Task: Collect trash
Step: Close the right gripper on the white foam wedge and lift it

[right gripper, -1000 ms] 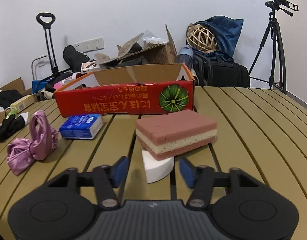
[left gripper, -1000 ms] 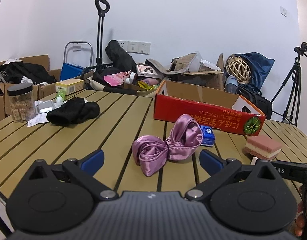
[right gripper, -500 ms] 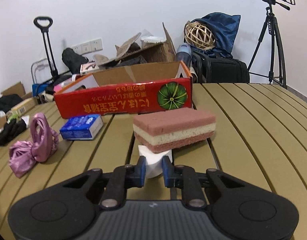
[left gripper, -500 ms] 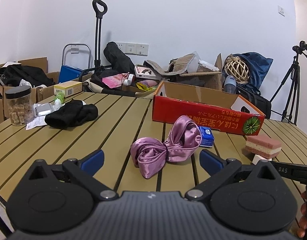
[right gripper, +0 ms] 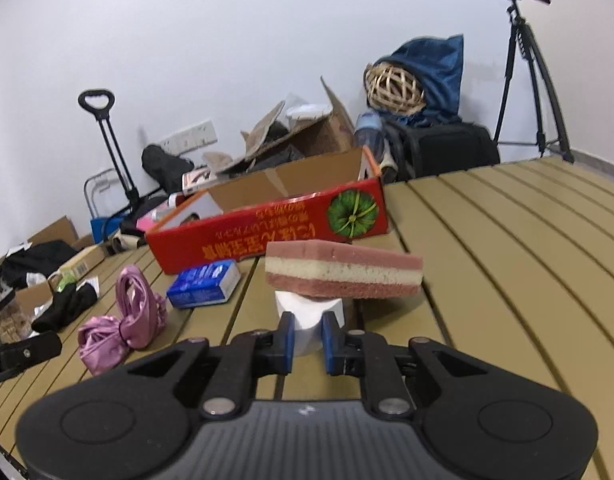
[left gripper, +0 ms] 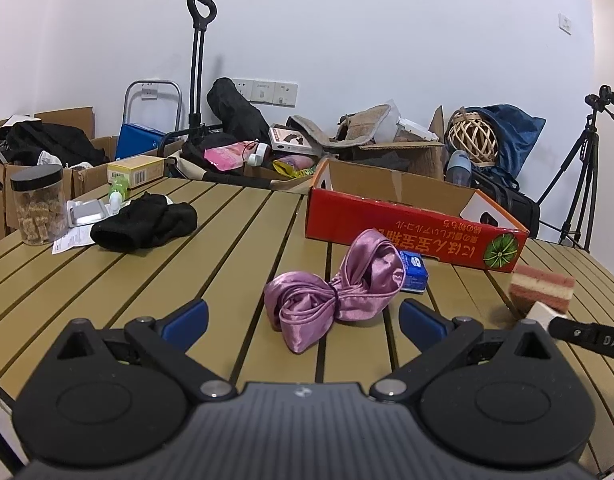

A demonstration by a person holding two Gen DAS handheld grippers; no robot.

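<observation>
A tan slatted table [left gripper: 235,240] stands before a white wall with cluttered cardboard boxes behind. Toward its left edge sit a clear jar with a black lid [left gripper: 37,204] and a black cloth [left gripper: 145,222]. Mid-table, the left gripper [left gripper: 303,318] hangs wide open, empty, before a pink satin bow [left gripper: 335,296]; a small blue packet [right gripper: 205,283] lies beside it. The red open carton [right gripper: 275,226] bears upside-down printing and a green melon picture. The right gripper [right gripper: 307,336] pinches a white wedge-shaped scrap [right gripper: 307,316], with the pink-and-cream layered sponge [right gripper: 343,268] just behind it.
</observation>
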